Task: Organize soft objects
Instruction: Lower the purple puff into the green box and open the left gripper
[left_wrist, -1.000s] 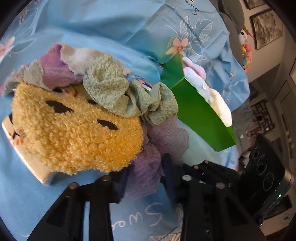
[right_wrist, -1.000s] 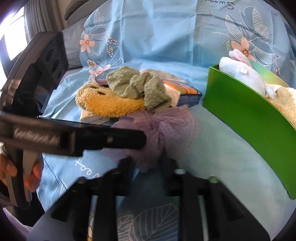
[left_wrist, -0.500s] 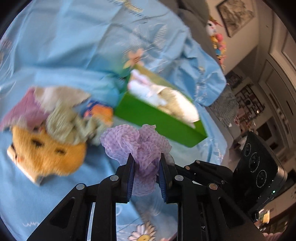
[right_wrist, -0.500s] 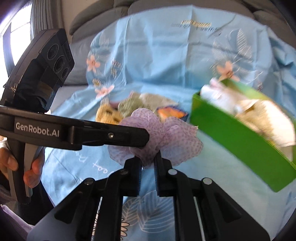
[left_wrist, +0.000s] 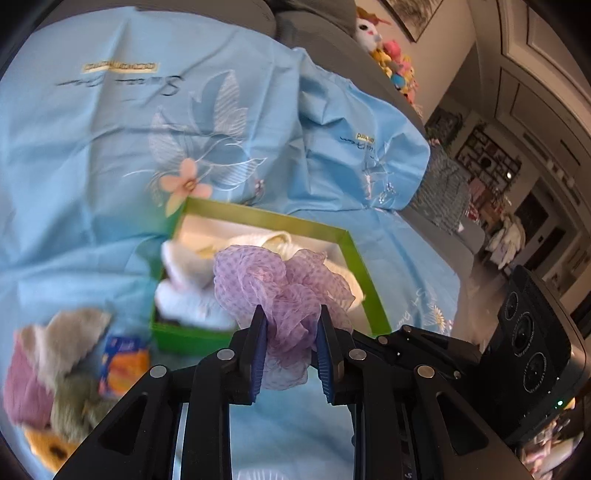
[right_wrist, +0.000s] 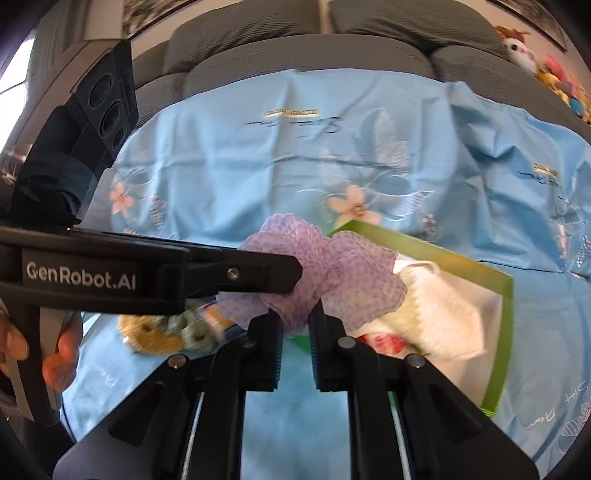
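Once beside the pile, purple mesh pouf (left_wrist: 284, 291) now hangs over green box (left_wrist: 354, 254).

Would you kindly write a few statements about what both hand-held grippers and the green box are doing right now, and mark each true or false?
1. Both the left hand-held gripper and the right hand-held gripper clamp the purple mesh puff. True.
2. The green box is empty. False: white and cream soft items already lie inside it.
3. The puff is held up in front of the box. True.
4. The yellow plush sits in the box. False: it lies on the blue sheet, outside the box.
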